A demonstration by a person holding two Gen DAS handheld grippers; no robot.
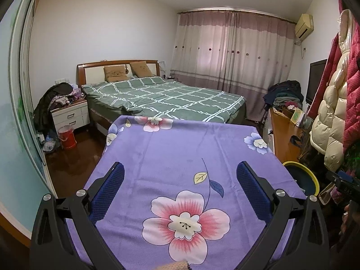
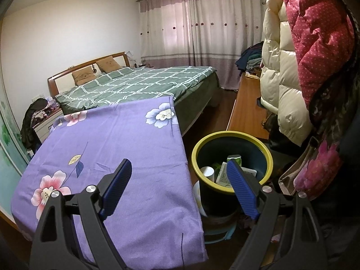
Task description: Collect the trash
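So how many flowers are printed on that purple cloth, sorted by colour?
On the purple cloth, as far as it shows:
Pink flowers: 2
Blue flowers: 2
Total: 4

Purple, green and pink room

The desk cloth (image 2: pixel 126 157) is purple with pink and white flowers. The bin (image 2: pixel 231 155) is dark with a yellow rim. The bed (image 1: pixel 162 96) is green with white checks. The curtain (image 1: pixel 231 51) is pink.
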